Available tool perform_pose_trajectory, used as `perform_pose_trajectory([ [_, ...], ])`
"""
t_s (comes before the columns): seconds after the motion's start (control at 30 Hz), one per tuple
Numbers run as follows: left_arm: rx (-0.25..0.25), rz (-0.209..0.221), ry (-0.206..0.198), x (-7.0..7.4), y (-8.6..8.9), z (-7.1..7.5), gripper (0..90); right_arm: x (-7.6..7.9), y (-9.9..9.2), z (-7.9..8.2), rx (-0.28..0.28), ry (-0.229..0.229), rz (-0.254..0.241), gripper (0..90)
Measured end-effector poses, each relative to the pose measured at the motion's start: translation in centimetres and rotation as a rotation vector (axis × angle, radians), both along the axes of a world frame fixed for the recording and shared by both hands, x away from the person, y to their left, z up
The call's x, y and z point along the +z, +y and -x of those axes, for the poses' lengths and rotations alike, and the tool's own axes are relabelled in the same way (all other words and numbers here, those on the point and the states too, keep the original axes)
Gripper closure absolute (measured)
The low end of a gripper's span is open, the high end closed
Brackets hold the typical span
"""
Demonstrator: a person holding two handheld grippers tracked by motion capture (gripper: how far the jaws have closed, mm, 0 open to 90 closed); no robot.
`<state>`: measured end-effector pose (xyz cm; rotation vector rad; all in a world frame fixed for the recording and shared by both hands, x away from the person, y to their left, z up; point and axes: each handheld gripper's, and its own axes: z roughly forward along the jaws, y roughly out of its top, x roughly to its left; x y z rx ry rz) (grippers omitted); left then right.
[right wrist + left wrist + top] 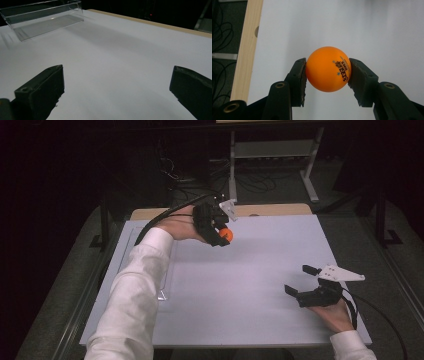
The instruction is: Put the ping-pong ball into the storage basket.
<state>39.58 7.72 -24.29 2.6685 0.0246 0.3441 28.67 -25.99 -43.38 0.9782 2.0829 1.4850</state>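
Room: dark, with a metal shelf frame (272,155) and loose cables on the floor at the top of the high view.
Table (260,270): pale sheet across the middle of the high view, a wooden strip (247,47) along its far edge.
Clear tray (42,18): upper left of the right gripper view, nothing in it that I can see, well apart from both tools.
Left gripper (221,236): upper middle of the high view, clamped on the ball and held above the table.
Right gripper (299,281): lower right of the high view, jaws wide apart, nothing between them, low over the sheet.
Ball (328,69): orange, pinched at its sides between the two pads.
Risk: a smooth round ball gripped on small patches could squirt out and roll off the table if the squeeze eases or the hand jerks.
Writing: dark print with small stars on the ball; too blurred to read.
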Motion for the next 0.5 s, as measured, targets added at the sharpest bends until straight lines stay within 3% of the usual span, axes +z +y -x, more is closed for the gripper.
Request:
perform_pose_trajectory([
  [0.5, 0.045, -0.013, 0.012, 0.1, 3.4, 0.6, 50.9, 0.0, 0.1, 0.0, 0.001, 0.000, 0.004, 0.0],
])
